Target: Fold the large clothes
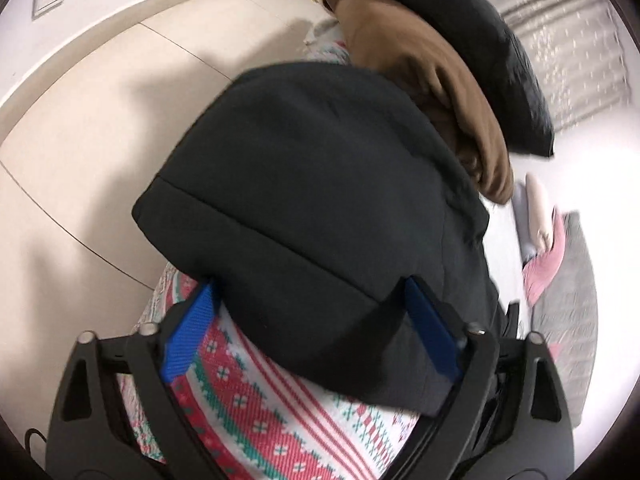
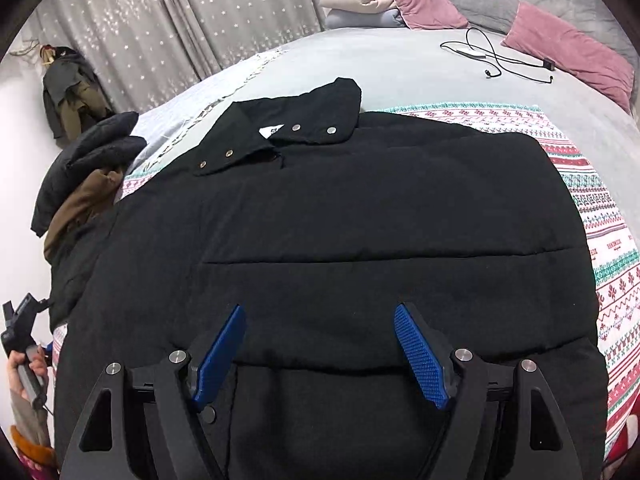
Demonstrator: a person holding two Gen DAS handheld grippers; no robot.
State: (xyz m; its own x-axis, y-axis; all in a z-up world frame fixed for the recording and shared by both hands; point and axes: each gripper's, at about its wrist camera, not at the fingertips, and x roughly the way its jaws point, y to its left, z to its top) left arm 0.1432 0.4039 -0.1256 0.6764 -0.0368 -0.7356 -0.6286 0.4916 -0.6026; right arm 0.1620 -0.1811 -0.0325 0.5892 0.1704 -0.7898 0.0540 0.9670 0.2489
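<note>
Across the near edge of the bed, on a patterned red, green and white blanket, a black padded jacket lies spread flat, its collar with 4 snaps toward the far side. At the bed's left edge a brown garment and a dark puffy one are piled. 2 pink pillows sit at the far corner. Left gripper has its blue pads spread on either side of a jacket fold, not pressing it. Right gripper hangs open over the jacket's near hem
</note>
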